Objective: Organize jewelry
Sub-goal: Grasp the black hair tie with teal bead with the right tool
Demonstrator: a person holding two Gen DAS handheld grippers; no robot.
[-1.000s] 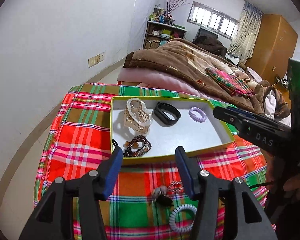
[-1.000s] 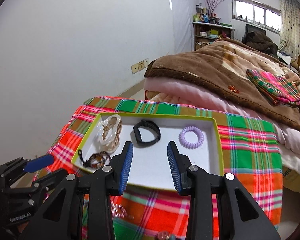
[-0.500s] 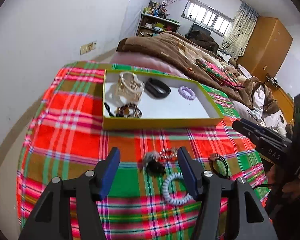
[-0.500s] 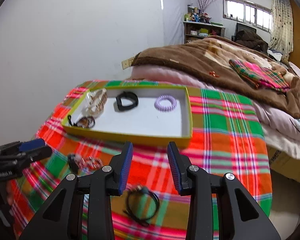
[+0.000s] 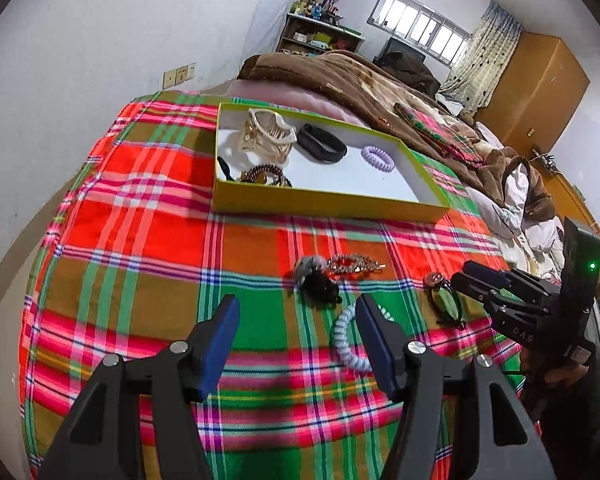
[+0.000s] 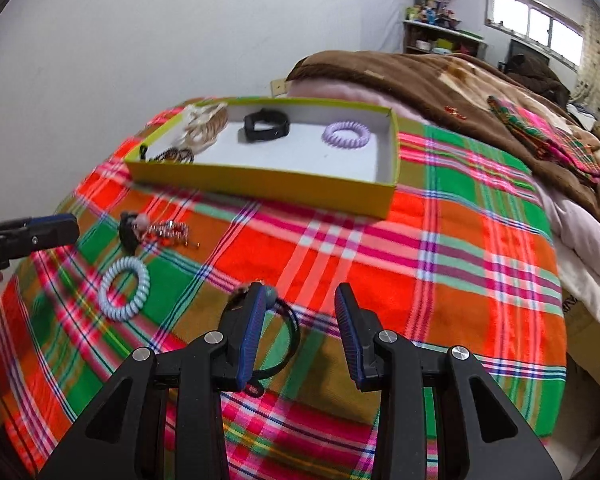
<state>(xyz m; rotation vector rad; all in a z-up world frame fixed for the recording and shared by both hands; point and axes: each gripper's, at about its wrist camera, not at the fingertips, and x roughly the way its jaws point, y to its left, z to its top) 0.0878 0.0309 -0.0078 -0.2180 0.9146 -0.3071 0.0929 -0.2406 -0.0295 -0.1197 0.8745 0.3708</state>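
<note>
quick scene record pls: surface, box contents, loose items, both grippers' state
surface: plaid cloth
container: yellow-green box, open, white inside
in box: cream bangles; black band; purple coil hair tie; brown bead bracelet
loose on cloth: pale blue coil hair tie; black hair tie with charm; rhinestone clip; black and grey hair accessory
left gripper: jaws open, empty
right gripper: jaws open, over the black hair tie with charm

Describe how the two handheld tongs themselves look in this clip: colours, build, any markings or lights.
Both tongs, left and right, have angular black plastic arms with silver pivot bolts and dark blue ribbed pads. Seen from the left view, the right unit carries white lettering on its side, a green light on the black body and a thin black cable.
</note>
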